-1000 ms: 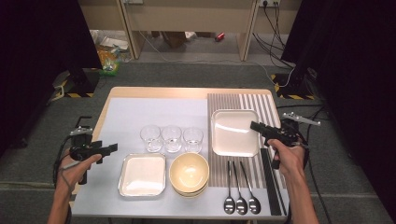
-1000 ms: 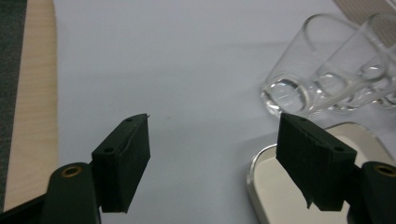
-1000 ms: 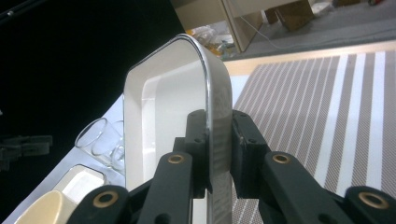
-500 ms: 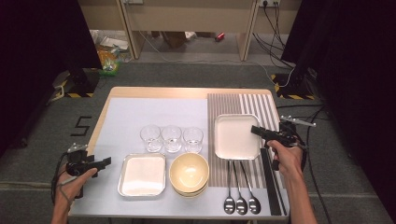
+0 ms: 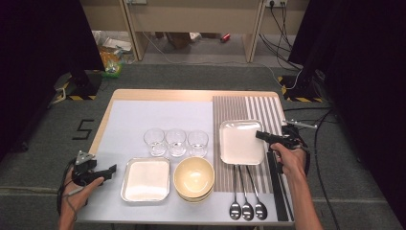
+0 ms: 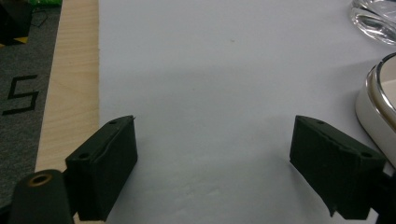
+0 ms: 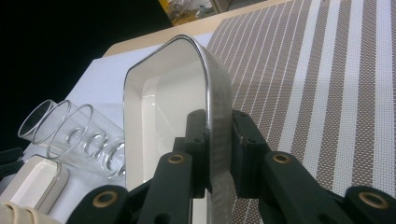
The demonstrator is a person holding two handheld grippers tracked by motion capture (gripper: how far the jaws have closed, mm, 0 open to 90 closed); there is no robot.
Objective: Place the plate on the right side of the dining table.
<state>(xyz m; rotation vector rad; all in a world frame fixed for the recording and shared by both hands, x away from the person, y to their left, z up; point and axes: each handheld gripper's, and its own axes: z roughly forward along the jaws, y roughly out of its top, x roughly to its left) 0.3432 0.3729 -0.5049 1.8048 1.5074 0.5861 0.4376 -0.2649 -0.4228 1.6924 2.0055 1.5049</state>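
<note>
White enamel tray [image 5: 242,142], on the striped placemat [image 5: 268,108] right of the glasses [image 5: 175,142], is clamped at its rim by the right tool [image 5: 261,135]. Lowering it flat avoids clatter. Left tool [image 5: 113,168], jaws just opened, holds nothing.

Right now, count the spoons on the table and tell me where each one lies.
3. They lie side by side at the table's near right, below the white tray: left spoon, middle spoon, right spoon, bowls toward the near edge. None looks hidden.
</note>
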